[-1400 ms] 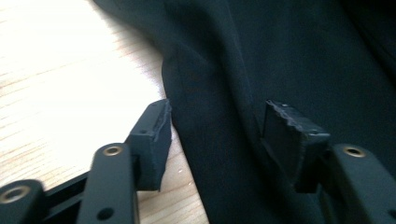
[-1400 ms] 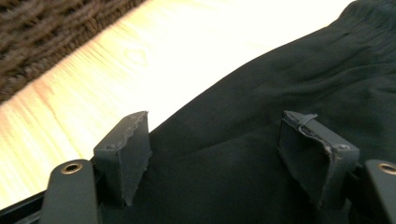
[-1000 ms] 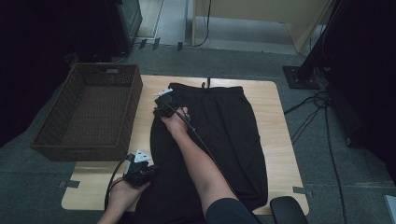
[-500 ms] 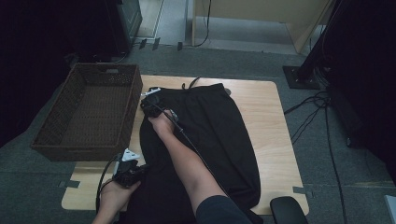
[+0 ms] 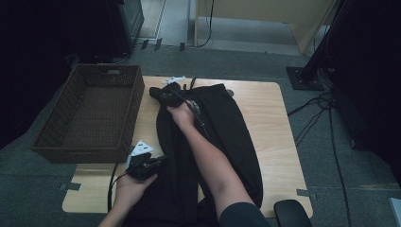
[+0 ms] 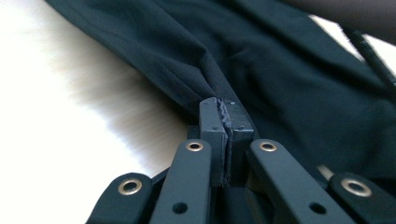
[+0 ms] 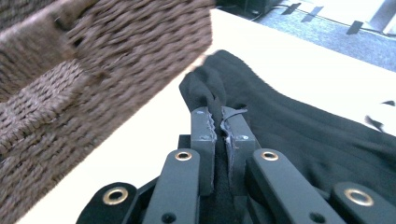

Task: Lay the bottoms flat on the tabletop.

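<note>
Both sets of jaws are clenched on the left edge of the black trousers, the left gripper near the person, the right gripper beside the wicker basket, seemingly to fold the garment lying on the wooden table.

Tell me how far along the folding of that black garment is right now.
Done: both grips look taken. The left gripper is shut on the near left edge of the black garment, the right gripper on its far left corner beside the wicker basket. In hand: that left edge is bunched and raised off the table. Left: probably folding it across and moving it into the basket.
</note>
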